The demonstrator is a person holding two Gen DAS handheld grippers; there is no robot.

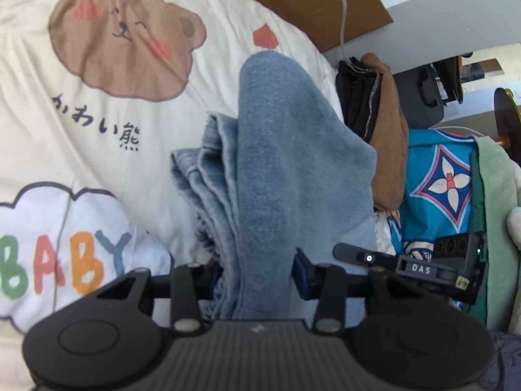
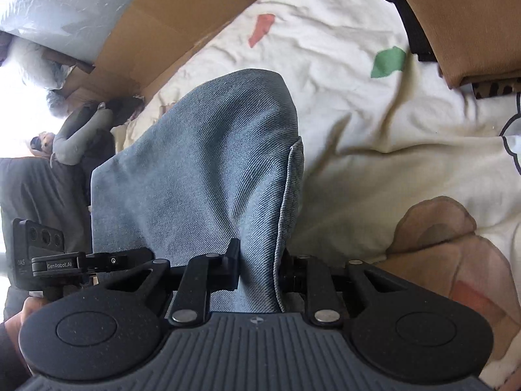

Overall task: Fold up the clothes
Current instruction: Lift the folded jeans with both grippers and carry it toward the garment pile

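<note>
A light blue denim garment [image 1: 276,163] fills the middle of the left wrist view, bunched in several folds and hanging out from my left gripper [image 1: 257,280], which is shut on it. The same blue denim garment [image 2: 208,169] rises in the right wrist view, its stitched hem along the right side, with my right gripper [image 2: 260,270] shut on it near that hem. Both sets of fingers are mostly hidden by the cloth. Under the garment lies a cream bedsheet [image 1: 97,130] printed with a brown bear [image 1: 123,45] and the word BABY.
A stack of folded clothes, black [image 1: 355,97] and brown [image 1: 390,123], lies to the right on the sheet. A teal patterned cloth [image 1: 439,189] and a green cloth [image 1: 495,195] are beside them. Brown cardboard [image 2: 169,19] borders the bed. A brown folded item [image 2: 469,26] lies at the upper right.
</note>
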